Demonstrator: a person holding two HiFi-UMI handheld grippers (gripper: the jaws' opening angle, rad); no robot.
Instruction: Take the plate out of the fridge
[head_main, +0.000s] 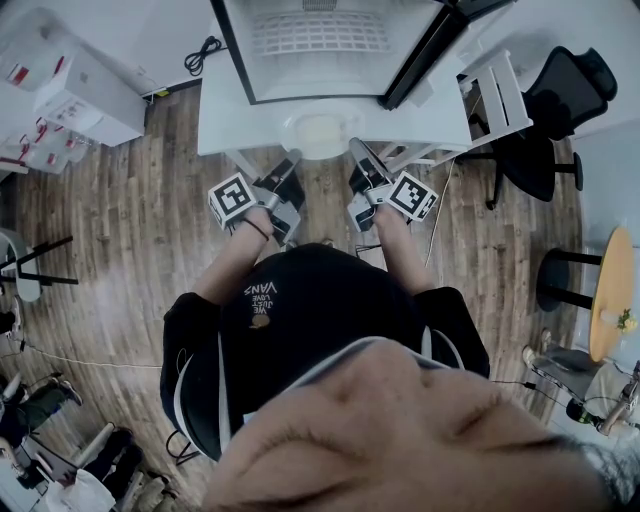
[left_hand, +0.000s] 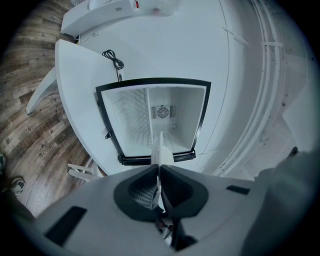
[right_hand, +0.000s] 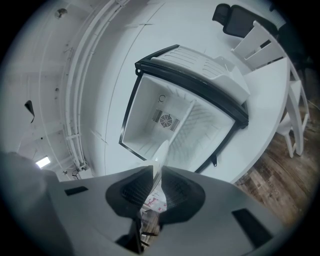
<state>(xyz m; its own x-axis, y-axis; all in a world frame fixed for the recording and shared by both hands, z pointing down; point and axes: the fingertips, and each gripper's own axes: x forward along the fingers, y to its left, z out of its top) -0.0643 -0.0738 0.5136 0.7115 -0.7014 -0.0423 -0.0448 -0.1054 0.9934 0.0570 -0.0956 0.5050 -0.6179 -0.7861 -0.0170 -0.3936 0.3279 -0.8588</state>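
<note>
As plate (head_main: 320, 133) sits between them, left claw (head_main: 293, 158), right claw (head_main: 354, 147) clenched on its edges

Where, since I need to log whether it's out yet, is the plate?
In the head view the plate sits at centre, clamped by its rim between the left gripper and right gripper, just outside the open fridge, over the white table.

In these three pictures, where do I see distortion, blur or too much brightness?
Head view: wide-angle bending curves the floor boards; the plate almost melts into the white table; the bottom is blurred. Left gripper view: strong fisheye, black corners, the fridge frame bows. Right gripper view: same fisheye and dark corners; the tongs near the lens look soft.
</note>
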